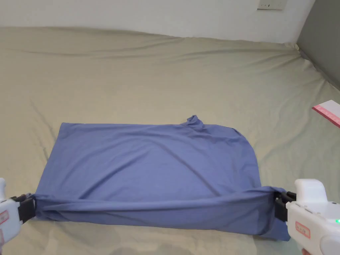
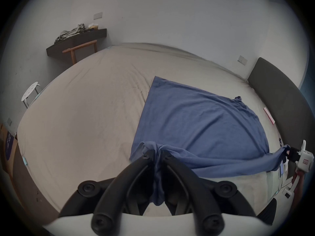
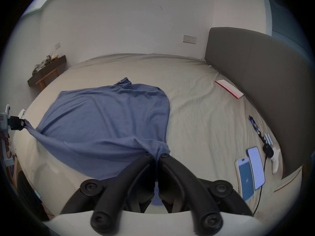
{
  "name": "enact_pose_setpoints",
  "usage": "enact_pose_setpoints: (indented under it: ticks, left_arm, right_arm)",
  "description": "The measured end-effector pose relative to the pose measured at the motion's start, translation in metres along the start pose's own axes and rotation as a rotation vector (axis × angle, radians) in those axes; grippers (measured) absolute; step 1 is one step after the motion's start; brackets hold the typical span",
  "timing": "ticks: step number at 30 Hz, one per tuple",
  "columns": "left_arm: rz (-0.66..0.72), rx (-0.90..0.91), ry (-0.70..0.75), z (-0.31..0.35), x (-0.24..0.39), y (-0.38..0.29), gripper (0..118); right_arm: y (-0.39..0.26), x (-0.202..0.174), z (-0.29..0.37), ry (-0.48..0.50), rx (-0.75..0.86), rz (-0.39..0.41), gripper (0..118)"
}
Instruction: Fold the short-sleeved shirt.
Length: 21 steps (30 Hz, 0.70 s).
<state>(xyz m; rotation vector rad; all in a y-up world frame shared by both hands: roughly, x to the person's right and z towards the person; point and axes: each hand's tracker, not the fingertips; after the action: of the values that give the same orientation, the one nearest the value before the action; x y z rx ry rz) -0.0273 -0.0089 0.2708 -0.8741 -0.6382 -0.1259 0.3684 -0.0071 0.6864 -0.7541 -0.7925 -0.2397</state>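
Blue short-sleeved shirt (image 1: pixel 149 166) spread flat across beige bed (image 1: pixel 166 73), near edge lifted and pulled taut between two grippers. Left gripper (image 2: pixel 156 152) at near-left corner, jaws closed tight on bunched cloth; right gripper (image 3: pixel 156 154) at near-right corner, jaws likewise pinched together on a gathered fold. Collar poking up at far edge. Beyond shirt, wide bare sheet toward white wall. To the right: pink-edged card (image 3: pixel 229 88) near grey headboard (image 3: pixel 255 79), two phones (image 3: pixel 250 173) side by side, dark cable and small items just beside them, all well apart from shirt. To the left past bed edge: dark shelf (image 2: pixel 76 42) with crumpled cloth, white stool (image 2: pixel 29 92).
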Motion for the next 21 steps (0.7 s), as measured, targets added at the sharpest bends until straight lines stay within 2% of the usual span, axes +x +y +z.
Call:
enact_pose_setpoints:
  ticks: [4, 11, 19, 20, 21]
  left_arm:
    - [-0.007, -0.095, 0.010, -0.047, 0.004, 0.018, 6]
    - [-0.035, -0.227, 0.043, -0.116, 0.010, 0.027, 6]
    - [-0.018, -0.227, 0.035, -0.120, 0.007, 0.037, 6]
    - [-0.009, -0.218, 0.037, -0.118, 0.007, 0.037, 6]
    - [0.009, -0.208, 0.036, -0.117, 0.004, 0.038, 7]
  right_arm:
    - [0.021, -0.003, -0.049, -0.042, -0.073, 0.029, 4]
    - [0.018, -0.010, -0.115, -0.077, -0.251, 0.141, 4]
    - [0.023, -0.011, -0.137, -0.068, -0.230, 0.149, 5]
    - [0.026, -0.012, -0.138, -0.068, -0.213, 0.147, 7]
    - [0.029, -0.013, -0.139, -0.068, -0.211, 0.148, 15]
